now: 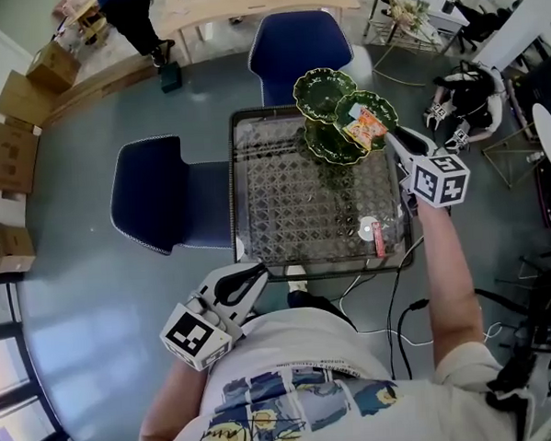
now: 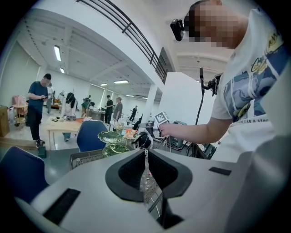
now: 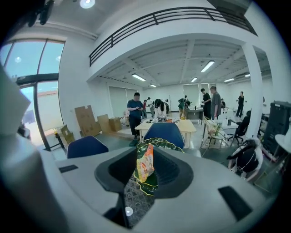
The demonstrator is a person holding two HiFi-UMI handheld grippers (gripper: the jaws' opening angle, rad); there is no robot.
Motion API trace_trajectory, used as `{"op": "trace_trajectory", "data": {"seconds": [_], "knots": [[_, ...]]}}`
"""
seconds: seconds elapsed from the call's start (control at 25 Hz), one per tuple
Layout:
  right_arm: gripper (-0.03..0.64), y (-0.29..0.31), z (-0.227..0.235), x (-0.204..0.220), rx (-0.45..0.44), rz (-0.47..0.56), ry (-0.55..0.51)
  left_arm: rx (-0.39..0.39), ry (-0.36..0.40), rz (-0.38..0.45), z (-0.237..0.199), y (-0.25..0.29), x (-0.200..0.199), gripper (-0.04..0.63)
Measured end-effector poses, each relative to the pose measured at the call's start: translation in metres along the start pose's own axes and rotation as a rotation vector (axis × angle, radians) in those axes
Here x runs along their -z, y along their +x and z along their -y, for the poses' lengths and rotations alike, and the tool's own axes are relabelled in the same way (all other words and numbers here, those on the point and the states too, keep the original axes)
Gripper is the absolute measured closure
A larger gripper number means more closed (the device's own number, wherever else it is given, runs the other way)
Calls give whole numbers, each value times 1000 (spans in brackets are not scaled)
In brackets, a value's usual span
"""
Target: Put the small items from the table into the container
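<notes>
A green tiered dish stand point(image 1: 324, 85) rises from the far right corner of the mesh-topped table point(image 1: 254, 170). An orange snack packet point(image 1: 367, 127) lies in its right dish. My right gripper point(image 1: 393, 141) hovers just beside that dish, open, with nothing pressed between its pads. In the right gripper view the packet point(image 3: 145, 168) rests on the green dish point(image 3: 160, 145) beyond the fingertips point(image 3: 144, 154). A red stick-shaped item point(image 1: 379, 238) and a small white round item point(image 1: 368, 227) lie near the table's right front. My left gripper point(image 1: 253, 278) is shut and empty at the table's front edge.
Two blue chairs stand by the table, one to the left point(image 1: 159, 193) and one behind it point(image 1: 298, 43). Cardboard boxes point(image 1: 13, 136) line the left wall. Cables point(image 1: 400, 319) trail on the floor at the right. People stand around a wooden table point(image 3: 159, 120) farther off.
</notes>
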State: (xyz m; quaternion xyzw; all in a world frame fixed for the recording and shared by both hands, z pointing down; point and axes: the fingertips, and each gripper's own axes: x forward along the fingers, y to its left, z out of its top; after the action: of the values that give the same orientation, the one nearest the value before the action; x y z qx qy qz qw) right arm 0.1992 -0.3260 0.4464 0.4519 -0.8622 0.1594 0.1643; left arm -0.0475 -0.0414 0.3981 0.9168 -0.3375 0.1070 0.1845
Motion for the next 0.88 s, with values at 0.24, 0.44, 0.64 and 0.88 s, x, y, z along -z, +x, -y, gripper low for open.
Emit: {"op": "trace_trajectory", "data": {"seconds": [0.24,0.44,0.64,0.88], "knots": [[523,-33,-64,-1,69,26,-142,46,-11,25,10,-41,10,584],[523,-50,-169,25,-23,7,-230,65,-8,40,15,-83,21,584],[523,-66,-270,65,-149,-45,-244,82,-10,41,27,-127,39,584],[523,-91,-364,115,-239,-120,-256,96,-46,57,36,-175,59,584]]}}
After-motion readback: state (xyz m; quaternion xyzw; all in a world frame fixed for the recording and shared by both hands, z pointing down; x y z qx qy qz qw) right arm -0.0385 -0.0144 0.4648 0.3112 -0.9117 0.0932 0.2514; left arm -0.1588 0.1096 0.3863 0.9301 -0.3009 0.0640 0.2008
